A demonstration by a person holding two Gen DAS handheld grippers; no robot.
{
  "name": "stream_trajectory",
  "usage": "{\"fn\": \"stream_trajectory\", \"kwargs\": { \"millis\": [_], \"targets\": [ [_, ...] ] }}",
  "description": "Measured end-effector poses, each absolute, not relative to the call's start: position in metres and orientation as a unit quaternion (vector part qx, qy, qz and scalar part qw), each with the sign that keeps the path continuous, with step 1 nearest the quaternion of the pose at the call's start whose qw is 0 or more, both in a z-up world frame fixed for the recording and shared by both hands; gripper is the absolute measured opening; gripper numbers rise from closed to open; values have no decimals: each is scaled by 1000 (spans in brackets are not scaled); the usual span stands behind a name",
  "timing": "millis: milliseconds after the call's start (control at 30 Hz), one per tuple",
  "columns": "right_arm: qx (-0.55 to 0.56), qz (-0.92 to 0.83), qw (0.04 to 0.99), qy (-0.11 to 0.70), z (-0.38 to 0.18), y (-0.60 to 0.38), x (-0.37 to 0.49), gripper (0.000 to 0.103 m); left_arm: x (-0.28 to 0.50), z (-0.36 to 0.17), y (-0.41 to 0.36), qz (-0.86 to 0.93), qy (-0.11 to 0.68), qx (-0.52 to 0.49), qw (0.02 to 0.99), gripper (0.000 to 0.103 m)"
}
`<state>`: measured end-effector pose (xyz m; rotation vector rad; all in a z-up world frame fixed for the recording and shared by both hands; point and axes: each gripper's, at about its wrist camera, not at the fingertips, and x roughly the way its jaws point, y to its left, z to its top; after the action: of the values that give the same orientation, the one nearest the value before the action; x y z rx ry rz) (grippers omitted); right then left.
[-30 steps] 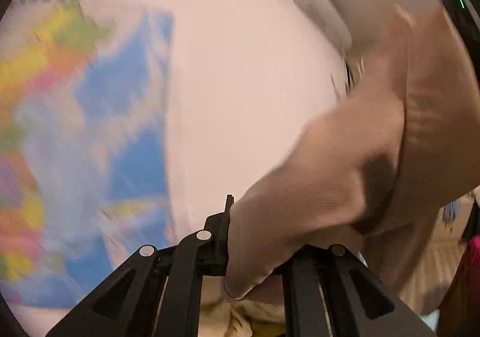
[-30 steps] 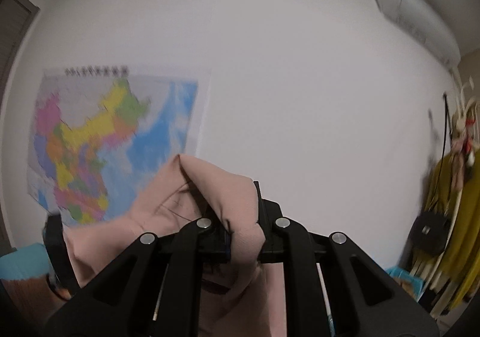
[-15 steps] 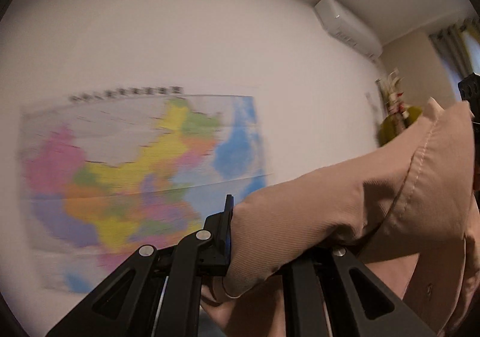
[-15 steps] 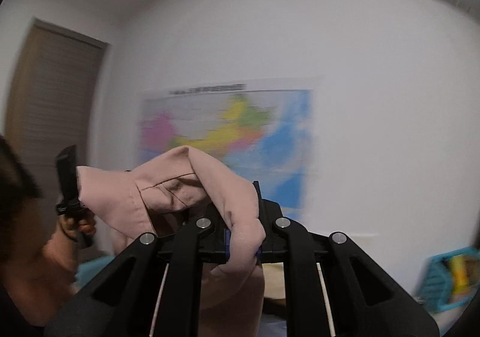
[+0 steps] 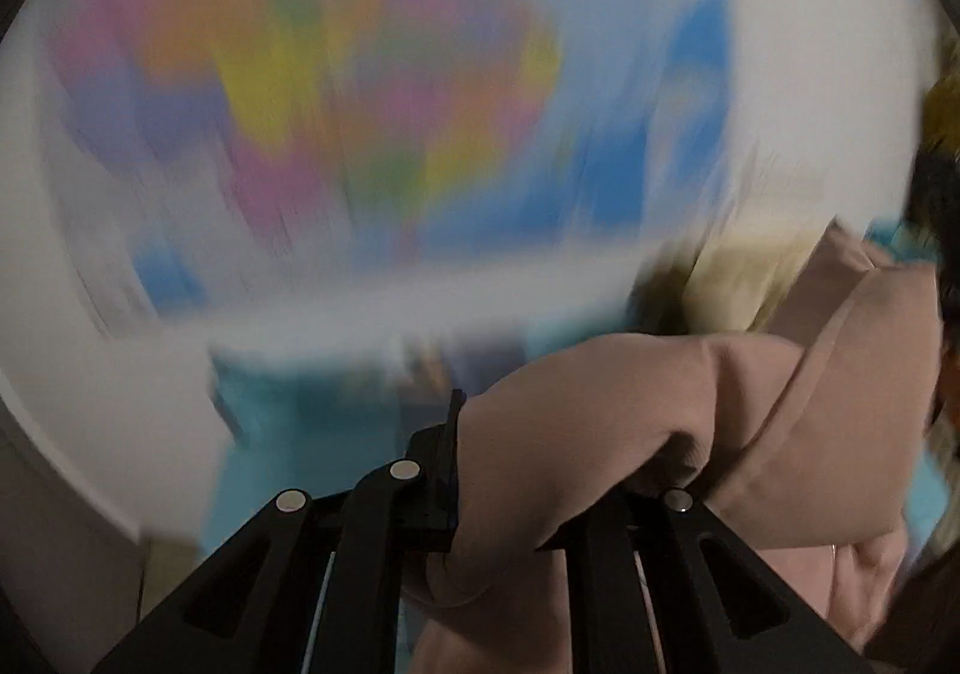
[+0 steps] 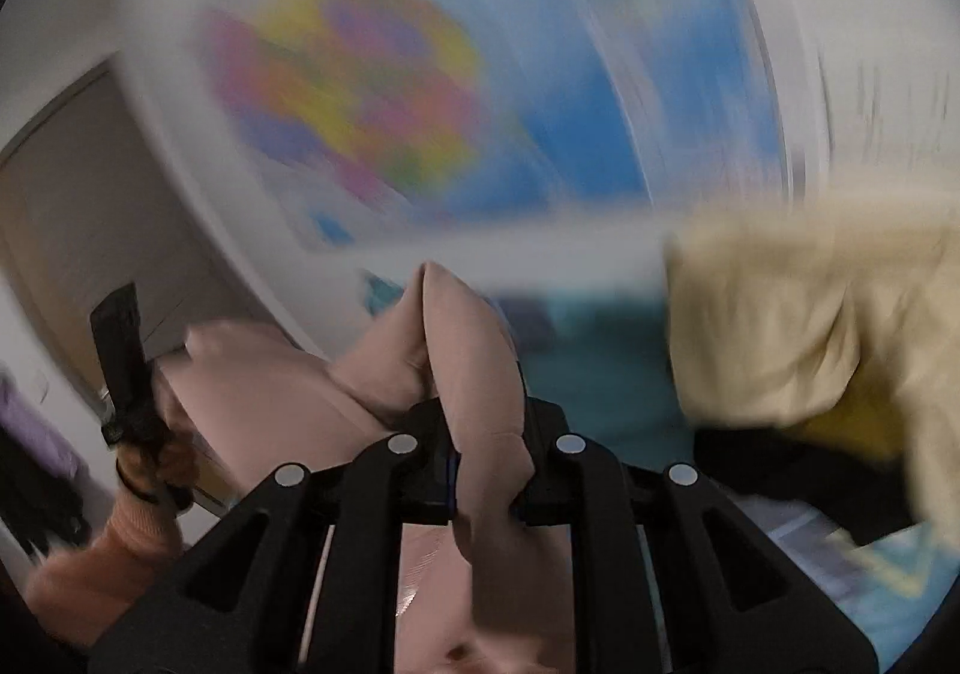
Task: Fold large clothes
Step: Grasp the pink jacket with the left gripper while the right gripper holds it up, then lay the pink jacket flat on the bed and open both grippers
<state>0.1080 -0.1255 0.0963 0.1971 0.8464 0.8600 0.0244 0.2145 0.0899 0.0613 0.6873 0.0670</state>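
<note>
Barely begun, by the look of it. Pink garment (image 5: 690,434) held aloft, pinched in both tools, not yet laid flat and showing no fold. Left tool (image 5: 510,500) clamped on a thick bunch of the cloth at lower centre of the left view, fabric running off to the lower right. Right tool (image 6: 486,470) closed narrow on another pinch at lower centre of the right view, cloth peaking above the jaws and trailing to the lower left, where the other tool's black tip and a hand (image 6: 150,452) appear. Left to do, as a judgement: lay out, smooth, and make every fold.

Against half a second ago: both views now heavily smeared, cameras tipped downward. Map (image 5: 390,92) shifted up to fill the top of each frame. Teal bedding (image 6: 606,368) and a pale yellow garment (image 6: 798,326) newly visible at mid-right. Air conditioner gone from the left view. Grips unchanged on the pink cloth.
</note>
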Motion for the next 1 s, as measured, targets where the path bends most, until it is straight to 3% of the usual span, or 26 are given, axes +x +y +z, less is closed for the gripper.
{"fn": "stream_trajectory", "kwargs": {
  "millis": [133, 300, 367, 467, 533, 600, 667, 733, 767, 833, 867, 900, 933, 967, 1000],
  "targets": [
    [103, 349, 787, 499, -7, -98, 168, 13, 105, -17, 251, 44, 449, -5, 892, 9],
    [129, 311, 790, 512, -29, -109, 200, 18, 138, -36, 278, 34, 476, -54, 877, 10],
    [116, 296, 789, 526, -35, -109, 211, 22, 153, -38, 275, 15, 479, -42, 877, 20],
    [79, 280, 796, 531, -34, -105, 212, 39, 172, -50, 282, 39, 512, -29, 857, 36],
    [56, 284, 803, 521, -27, -102, 204, 56, 170, -53, 282, 35, 520, -28, 853, 37],
    [14, 292, 811, 506, -17, -98, 183, 76, 157, -45, 283, 18, 500, -19, 865, 52],
    [-44, 285, 823, 489, -13, -94, 165, 88, 144, -38, 281, -3, 483, -9, 876, 66],
    [-82, 286, 827, 477, -11, -89, 146, 90, 131, -36, 276, -28, 478, 12, 878, 68],
    [-101, 290, 822, 480, -15, -85, 138, 88, 127, -38, 272, -34, 482, 26, 875, 75],
    [-128, 281, 817, 487, -26, -80, 131, 71, 125, -49, 262, -37, 492, 60, 867, 78],
    [-138, 279, 811, 495, -31, -76, 132, 33, 125, -54, 258, -40, 500, 72, 862, 78],
    [-137, 276, 808, 503, -35, -77, 133, 5, 125, -60, 255, -43, 507, 74, 858, 78],
    [-136, 271, 809, 504, -35, -78, 135, 3, 125, -63, 255, -44, 511, 72, 855, 70],
    [-130, 260, 822, 490, -27, -84, 137, 2, 126, -65, 256, -44, 515, 67, 853, 49],
    [-123, 258, 831, 478, -16, -88, 138, 1, 127, -67, 258, -46, 520, 60, 851, 34]
  ]
}}
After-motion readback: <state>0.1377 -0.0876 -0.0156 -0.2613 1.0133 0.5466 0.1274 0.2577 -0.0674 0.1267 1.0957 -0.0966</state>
